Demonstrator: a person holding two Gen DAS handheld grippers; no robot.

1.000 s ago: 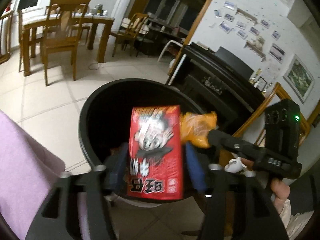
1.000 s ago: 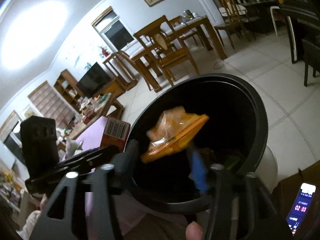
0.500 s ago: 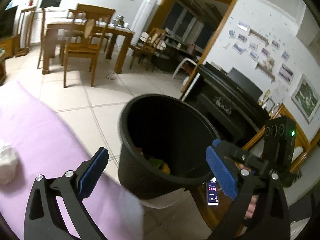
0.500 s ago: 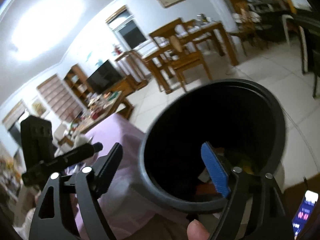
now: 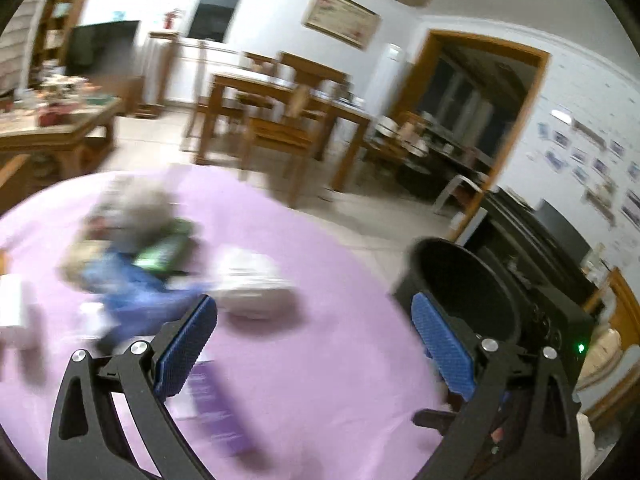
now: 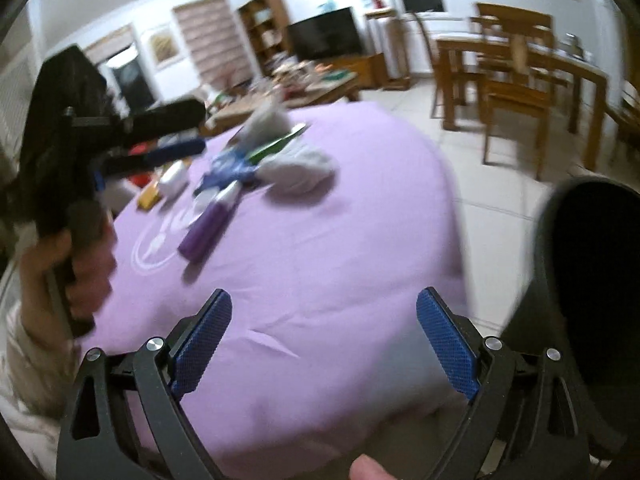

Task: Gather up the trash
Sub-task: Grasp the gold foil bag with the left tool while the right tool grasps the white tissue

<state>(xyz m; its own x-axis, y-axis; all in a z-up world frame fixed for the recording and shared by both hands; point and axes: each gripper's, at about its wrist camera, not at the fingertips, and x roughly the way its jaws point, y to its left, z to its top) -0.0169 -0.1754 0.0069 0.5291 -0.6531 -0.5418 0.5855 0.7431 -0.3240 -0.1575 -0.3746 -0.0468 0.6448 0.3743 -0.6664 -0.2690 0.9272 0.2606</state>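
Left gripper [image 5: 314, 344] spread wide and empty, right gripper [image 6: 324, 340] just opening, nothing between its ribbed blue pads [image 6: 446, 346], round black bin [image 5: 466, 292] beside the table, blurred trash [image 6: 256, 160] heaped on smooth lilac cloth [image 6: 320, 248], purple tube [image 6: 210, 226] nearest.

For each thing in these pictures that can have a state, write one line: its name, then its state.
Left gripper: open, nothing between its pads.
Right gripper: open, just widened, empty.
Round black plastic bin: upright, uncovered.
Purple tube: lying flat on the lilac tablecloth.
Crumpled white tissue: on the cloth, uncollected.
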